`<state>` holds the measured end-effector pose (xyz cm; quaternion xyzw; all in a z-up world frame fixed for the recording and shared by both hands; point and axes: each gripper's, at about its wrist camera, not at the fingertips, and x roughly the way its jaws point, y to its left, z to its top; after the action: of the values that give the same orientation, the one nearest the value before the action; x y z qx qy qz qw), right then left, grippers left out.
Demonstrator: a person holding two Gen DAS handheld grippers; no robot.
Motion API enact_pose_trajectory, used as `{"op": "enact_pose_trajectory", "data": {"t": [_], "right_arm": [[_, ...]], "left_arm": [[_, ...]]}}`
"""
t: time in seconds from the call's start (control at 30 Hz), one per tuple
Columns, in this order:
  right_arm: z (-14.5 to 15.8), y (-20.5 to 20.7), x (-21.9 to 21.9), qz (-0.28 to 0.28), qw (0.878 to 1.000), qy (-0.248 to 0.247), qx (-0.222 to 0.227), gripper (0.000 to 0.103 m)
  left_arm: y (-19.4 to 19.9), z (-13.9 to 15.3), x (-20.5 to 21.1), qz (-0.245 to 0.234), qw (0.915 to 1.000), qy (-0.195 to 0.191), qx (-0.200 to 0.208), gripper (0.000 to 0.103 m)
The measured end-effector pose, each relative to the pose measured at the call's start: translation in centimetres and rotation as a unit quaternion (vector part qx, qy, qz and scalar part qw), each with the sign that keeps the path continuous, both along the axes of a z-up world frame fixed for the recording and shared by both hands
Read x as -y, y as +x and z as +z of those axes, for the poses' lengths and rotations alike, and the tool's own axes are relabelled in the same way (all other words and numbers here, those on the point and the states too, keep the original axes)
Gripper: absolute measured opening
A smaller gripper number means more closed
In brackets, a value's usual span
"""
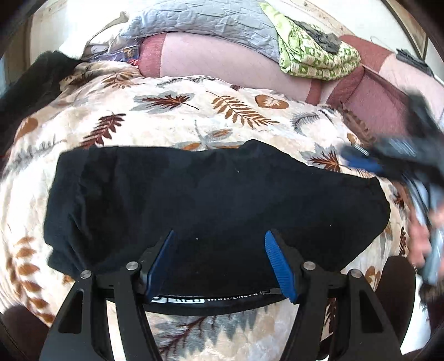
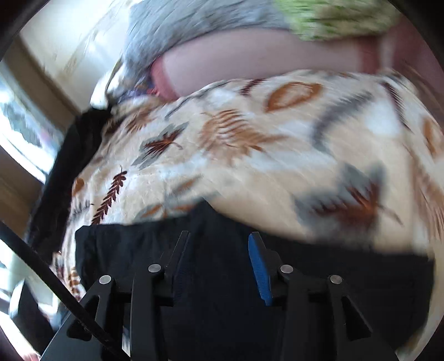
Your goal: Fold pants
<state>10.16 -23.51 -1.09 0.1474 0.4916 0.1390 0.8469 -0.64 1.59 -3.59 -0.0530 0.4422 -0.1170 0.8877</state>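
- Lying folded into a wide, dark bundle, the black pants (image 1: pixel 211 200) are seen spread across the leaf-print blanket (image 1: pixel 172 116) on the bed, with a few soft wrinkles and tiny pale specks of lint on the cloth.
- A white-on-black label (image 1: pixel 211 299) is caught at the base of the left tool (image 1: pixel 219 263); only part of it can be read, something like "WHITE LINE", the rest being cut off.
- The left tool is held wide apart just over the near edge of the pants, its blue pads (image 1: pixel 279 266) standing clear, with nothing gripped.
- The right tool (image 2: pixel 219 266) is shown with a moderate gap between its pads, dark pants cloth lying below it; no pinch on the fabric can be made out, and that view is heavily blurred.
- From the left wrist view, the right tool is glimpsed as a smear at the right edge, a hand (image 1: pixel 421 238) behind it.
- Beyond the blanket, a grey quilted pillow (image 1: pixel 205 25) and a green patterned cloth (image 1: pixel 313 55) are piled on pink bedding (image 1: pixel 222 61).
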Motion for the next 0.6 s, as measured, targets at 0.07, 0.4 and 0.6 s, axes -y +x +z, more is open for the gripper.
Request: {"op": "enact_pose_trajectory", "data": {"t": [0.07, 0.4, 0.6], "right_arm": [[0.2, -4.5, 3.6, -0.052, 0.998, 0.017, 0.011, 0.046], [-3.5, -16.2, 16.4, -0.237, 0.966, 0.099, -0.011, 0.056], [-5.8, -15.5, 16.7, -0.229, 0.965, 0.126, -0.018, 0.058]], "left_arm": [[0.6, 0.8, 0.5, -0.018, 0.9998, 0.005, -0.001, 0.066], [7.5, 3.3, 14.2, -0.204, 0.9768, -0.018, -0.063, 0.071], [11.7, 1.5, 24.6, -0.288, 0.9508, -0.004, -0.113, 0.072]]}}
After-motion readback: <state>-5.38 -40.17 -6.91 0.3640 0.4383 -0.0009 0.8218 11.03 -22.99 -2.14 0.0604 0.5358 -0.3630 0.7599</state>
